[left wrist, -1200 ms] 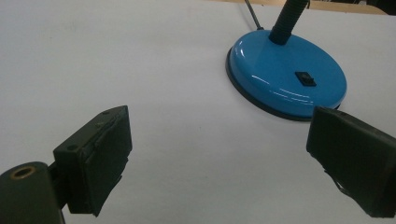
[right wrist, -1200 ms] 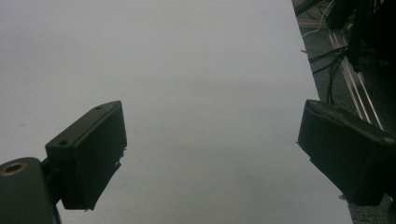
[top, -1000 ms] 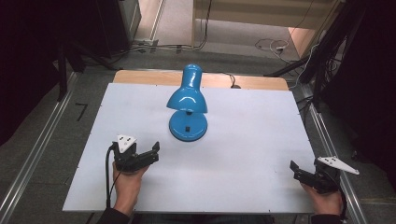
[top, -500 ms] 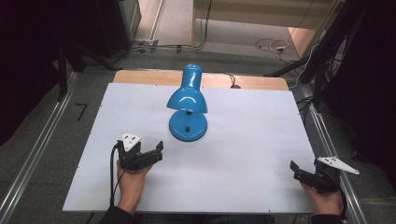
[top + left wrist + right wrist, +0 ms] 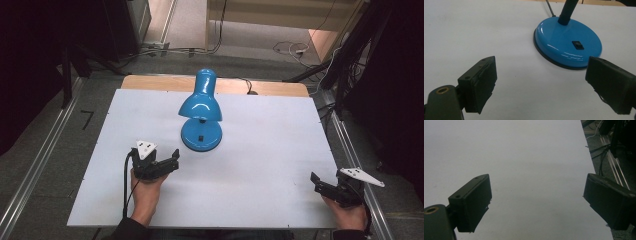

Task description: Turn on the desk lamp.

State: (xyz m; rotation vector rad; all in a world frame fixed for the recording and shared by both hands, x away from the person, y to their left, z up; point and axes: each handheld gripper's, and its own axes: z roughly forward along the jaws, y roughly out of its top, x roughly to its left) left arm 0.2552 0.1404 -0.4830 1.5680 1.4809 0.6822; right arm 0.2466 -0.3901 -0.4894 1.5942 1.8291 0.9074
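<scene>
The lamp point(image 5: 201, 112) has a glossy blue enamelled look, its round base point(image 5: 567, 45) smooth with bright streaks of reflection, and its neck point(image 5: 567, 11) is ribbed and darker. The tabletop point(image 5: 270, 150) is a smooth, matt white sheet with a bare wooden strip point(image 5: 260, 86) along its far edge. The left gripper point(image 5: 544, 85) has matt black, plastic-looking jaws with slightly rough, frayed pad edges.

Dim surroundings, perhaps overhead light, soft focus

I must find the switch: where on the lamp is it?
In the left gripper view the black switch sits on the blue lamp base, right of centre, ahead of the open left gripper.
</scene>
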